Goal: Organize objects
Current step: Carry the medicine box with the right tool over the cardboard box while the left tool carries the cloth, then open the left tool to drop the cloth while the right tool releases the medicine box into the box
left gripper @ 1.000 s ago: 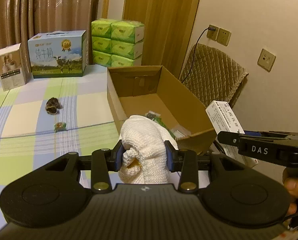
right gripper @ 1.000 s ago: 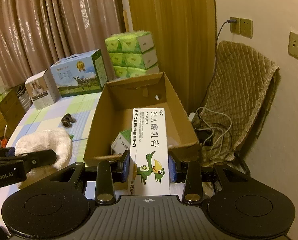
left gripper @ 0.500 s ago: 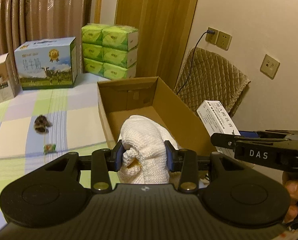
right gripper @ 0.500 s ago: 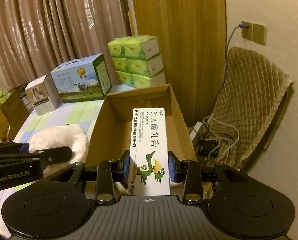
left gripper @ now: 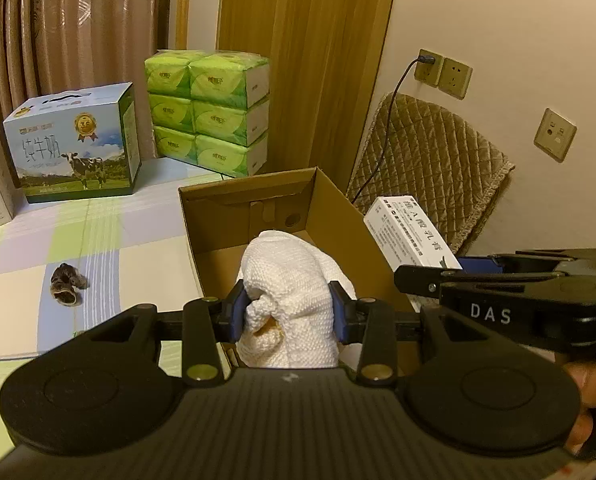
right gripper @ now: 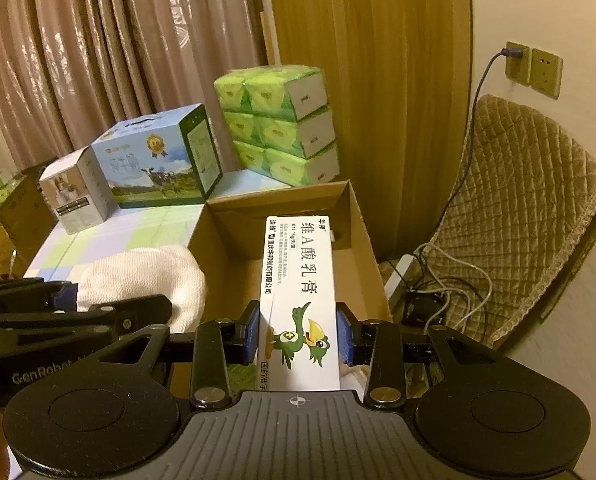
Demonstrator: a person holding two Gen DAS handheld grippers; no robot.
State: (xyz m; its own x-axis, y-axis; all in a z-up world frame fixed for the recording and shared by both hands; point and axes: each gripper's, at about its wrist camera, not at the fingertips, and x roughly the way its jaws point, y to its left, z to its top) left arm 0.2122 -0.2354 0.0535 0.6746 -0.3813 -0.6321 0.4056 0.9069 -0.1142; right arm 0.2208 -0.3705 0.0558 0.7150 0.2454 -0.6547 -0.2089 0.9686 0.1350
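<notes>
My left gripper (left gripper: 286, 312) is shut on a white knitted cloth (left gripper: 290, 280) and holds it over the near end of an open cardboard box (left gripper: 258, 196). My right gripper (right gripper: 298, 336) is shut on a long white ointment carton (right gripper: 298, 280) with a green bird on it, held over the same box (right gripper: 362, 240). The carton also shows in the left wrist view (left gripper: 410, 236), to the right of the cloth. The cloth also shows in the right wrist view (right gripper: 146, 280), at the left. The box floor is mostly hidden.
A checked tablecloth (left gripper: 98, 240) covers the table. A small dark object (left gripper: 64, 284) lies on it left of the box. A milk carton box (left gripper: 74, 148) and stacked green tissue packs (left gripper: 210, 108) stand at the back. A padded chair (left gripper: 430, 168) and wall sockets are on the right.
Both grippers have moved forward and over the cardboard box, each still holding its object. The small green item on the tablecloth has dropped out of view.
</notes>
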